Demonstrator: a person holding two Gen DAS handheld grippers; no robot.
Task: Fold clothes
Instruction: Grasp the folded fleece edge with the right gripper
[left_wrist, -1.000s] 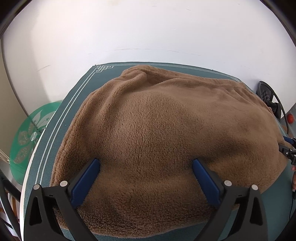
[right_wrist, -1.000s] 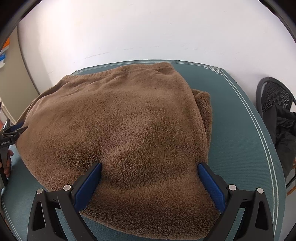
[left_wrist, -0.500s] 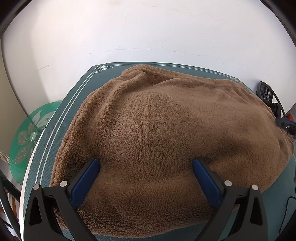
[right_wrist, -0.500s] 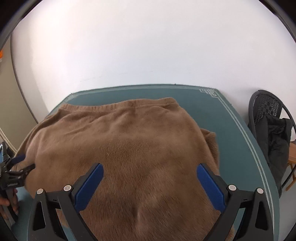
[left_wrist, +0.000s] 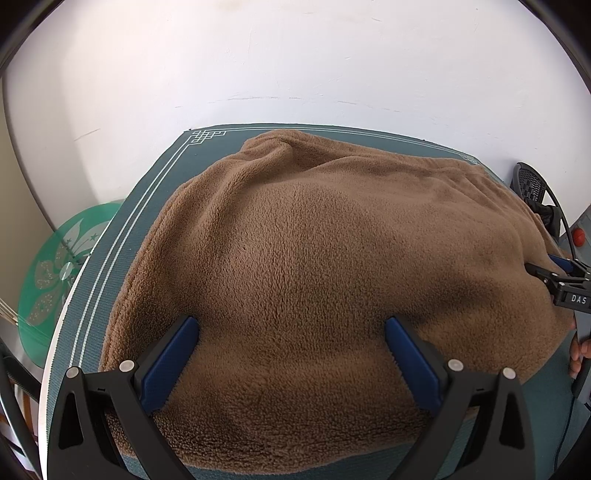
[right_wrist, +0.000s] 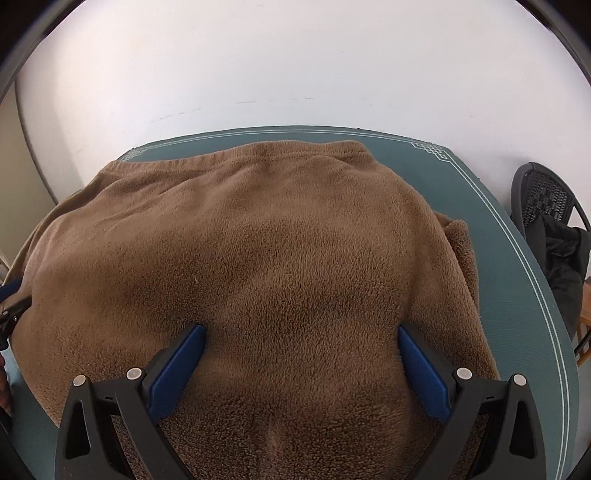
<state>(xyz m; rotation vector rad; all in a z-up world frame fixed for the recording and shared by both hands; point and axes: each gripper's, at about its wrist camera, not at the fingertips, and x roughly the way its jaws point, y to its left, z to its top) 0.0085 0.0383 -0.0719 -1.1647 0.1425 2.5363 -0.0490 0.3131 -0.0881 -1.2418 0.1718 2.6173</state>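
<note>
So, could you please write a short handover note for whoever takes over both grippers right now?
Left gripper: open, holding nothing, low over the near edge of the brown fleece garment.
Right gripper: open, holding nothing, over the same garment toward its right side.
Garment: lies in a thick, roughly folded mound on the green mat, with an extra flap or layer sticking out along its right edge.
Done: it looks folded at least once; how many times I cannot tell.
Left: probably tuck in the right-edge flap, fold again if a smaller bundle is wanted, and smooth the top.
</note>
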